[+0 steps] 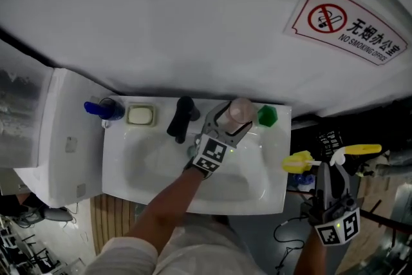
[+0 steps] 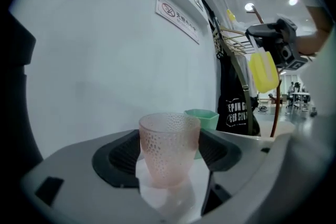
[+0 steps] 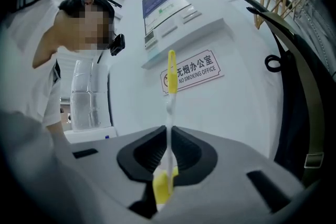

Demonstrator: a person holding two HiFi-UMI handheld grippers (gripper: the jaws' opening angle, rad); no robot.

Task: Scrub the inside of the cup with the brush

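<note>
Left gripper clamps pink cup on sink's far rim.
Right gripper pinches yellow brush; cup's inside hard to make out.

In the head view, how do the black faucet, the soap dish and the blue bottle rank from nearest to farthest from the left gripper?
From the left gripper, shut on the pink cup:
1. Black faucet, just to its left on the back edge of the sink.
2. Soap dish, further left.
3. Blue bottle, at the far left.
</note>
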